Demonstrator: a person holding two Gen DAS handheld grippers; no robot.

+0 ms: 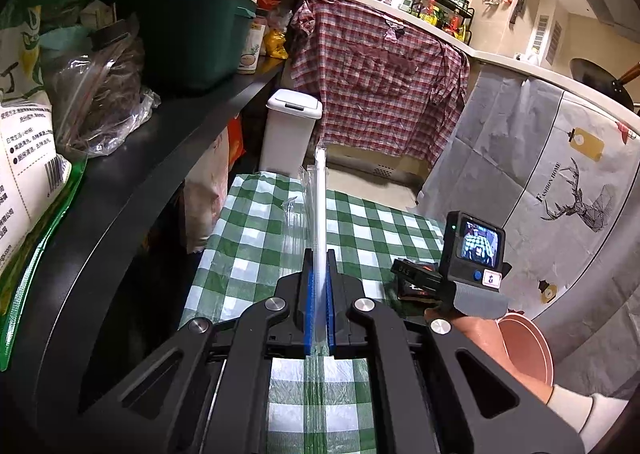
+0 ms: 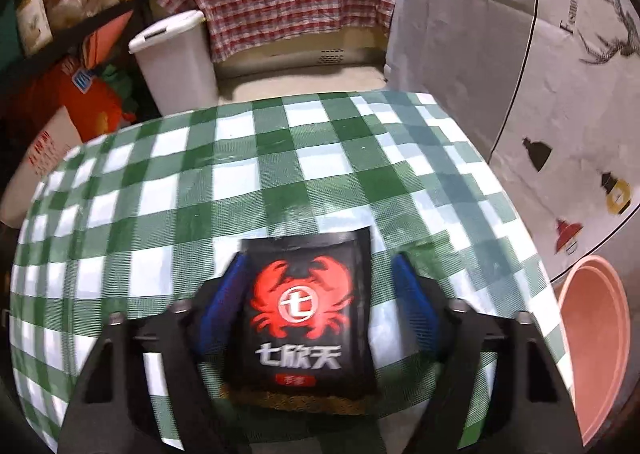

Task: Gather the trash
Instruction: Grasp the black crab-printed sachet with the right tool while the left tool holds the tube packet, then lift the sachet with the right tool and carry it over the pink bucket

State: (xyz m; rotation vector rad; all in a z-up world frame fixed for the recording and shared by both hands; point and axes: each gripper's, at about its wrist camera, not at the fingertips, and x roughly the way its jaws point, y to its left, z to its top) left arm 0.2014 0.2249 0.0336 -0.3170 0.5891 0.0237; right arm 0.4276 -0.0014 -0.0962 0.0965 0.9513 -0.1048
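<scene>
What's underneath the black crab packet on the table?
The black crab packet lies on the green checked tablecloth, between the right gripper's open jaws. Whatever lies directly beneath the packet is covered.

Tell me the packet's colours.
Black packet with a red crab and white lettering, clearest in the right wrist view.

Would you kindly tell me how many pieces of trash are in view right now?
2. A clear plastic wrapper is clamped in the left gripper; a black crab-logo packet lies on the checked tablecloth between the open right gripper. Others may be hidden.
</scene>
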